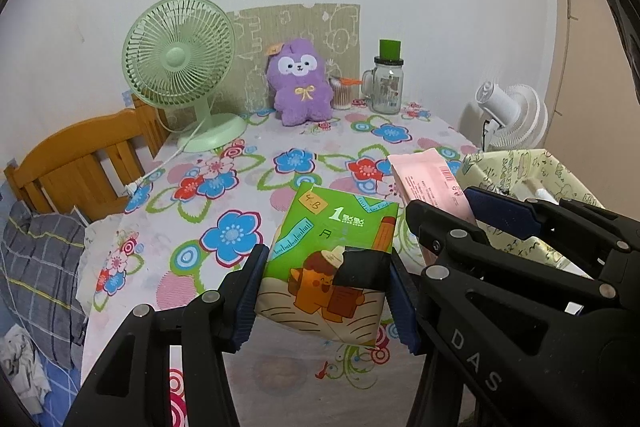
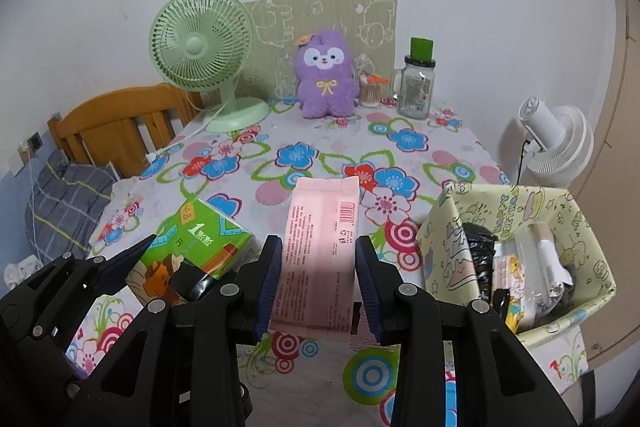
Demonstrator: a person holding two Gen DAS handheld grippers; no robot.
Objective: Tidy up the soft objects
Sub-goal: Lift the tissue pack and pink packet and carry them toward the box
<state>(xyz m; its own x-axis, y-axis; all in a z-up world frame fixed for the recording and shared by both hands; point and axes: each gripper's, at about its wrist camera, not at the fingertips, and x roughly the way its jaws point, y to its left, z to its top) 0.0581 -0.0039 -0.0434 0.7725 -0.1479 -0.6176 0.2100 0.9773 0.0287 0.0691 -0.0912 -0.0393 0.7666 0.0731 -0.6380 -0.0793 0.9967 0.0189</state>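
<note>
My left gripper (image 1: 324, 291) is shut on a green tissue pack (image 1: 332, 259) and holds it above the flowered tablecloth (image 1: 208, 195). My right gripper (image 2: 318, 283) is shut on a pink tissue pack (image 2: 320, 251), also lifted off the table. In the left wrist view the pink pack (image 1: 428, 179) and the right gripper (image 1: 440, 207) are just to the right. In the right wrist view the green pack (image 2: 200, 251) and the left gripper (image 2: 132, 259) are to the left. A purple plush toy (image 1: 300, 83) sits upright at the back of the table, against a cardboard panel.
A patterned open box (image 2: 520, 251) with several items stands at the table's right edge. A green desk fan (image 1: 180, 67) with its cord, a glass jar mug (image 1: 386, 83) and a cotton-swab cup (image 1: 342, 93) are at the back. A white fan (image 2: 556, 143) and a wooden bed frame (image 1: 80, 163) flank the table.
</note>
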